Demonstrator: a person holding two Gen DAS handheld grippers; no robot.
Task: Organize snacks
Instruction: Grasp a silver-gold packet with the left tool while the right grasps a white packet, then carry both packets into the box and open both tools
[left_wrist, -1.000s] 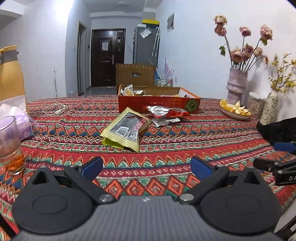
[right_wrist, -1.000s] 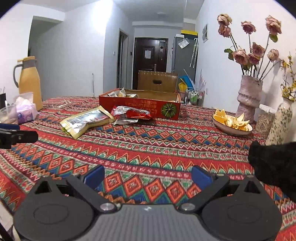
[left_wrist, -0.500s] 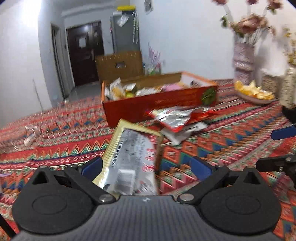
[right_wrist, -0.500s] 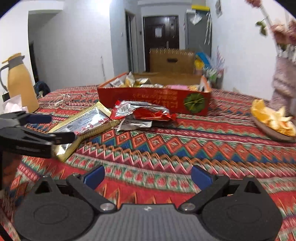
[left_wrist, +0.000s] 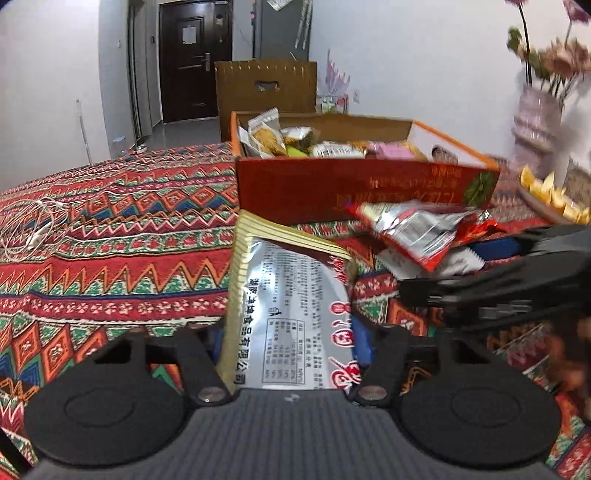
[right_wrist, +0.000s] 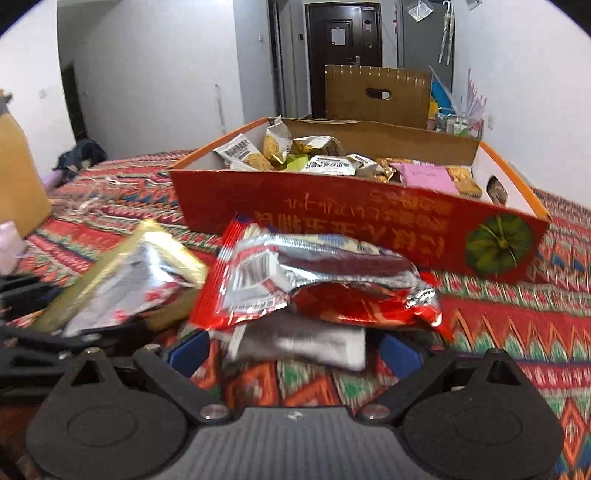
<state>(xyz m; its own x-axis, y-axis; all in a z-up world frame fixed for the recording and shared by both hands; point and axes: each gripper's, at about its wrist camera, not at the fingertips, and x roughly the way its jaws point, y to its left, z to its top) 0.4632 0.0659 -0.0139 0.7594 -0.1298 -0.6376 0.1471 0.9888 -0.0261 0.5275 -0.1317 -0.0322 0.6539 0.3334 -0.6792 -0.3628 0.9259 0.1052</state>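
Note:
A gold and silver snack packet (left_wrist: 291, 306) lies on the patterned cloth, its near end between the open fingers of my left gripper (left_wrist: 290, 341). It also shows in the right wrist view (right_wrist: 125, 280). A red and silver packet (right_wrist: 317, 284) lies on a grey and white packet (right_wrist: 299, 341), just ahead of my open right gripper (right_wrist: 295, 350), whose fingers flank the grey packet. The red packet (left_wrist: 421, 229) and the right gripper's dark, blurred fingers (left_wrist: 491, 284) show in the left wrist view. Behind stands the red cardboard box (right_wrist: 354, 221) with several snacks inside.
A white cable (left_wrist: 29, 229) lies coiled on the cloth at far left. A yellow jug (right_wrist: 18, 181) stands at the left. A vase of dried flowers (left_wrist: 539, 114) and a dish of orange slices (left_wrist: 554, 192) are at the right. A brown cardboard box (right_wrist: 376, 96) stands beyond the table.
Both grippers have moved forward over the table to the packets. The gold packet now lies between my left fingers and the grey packet between my right fingers.

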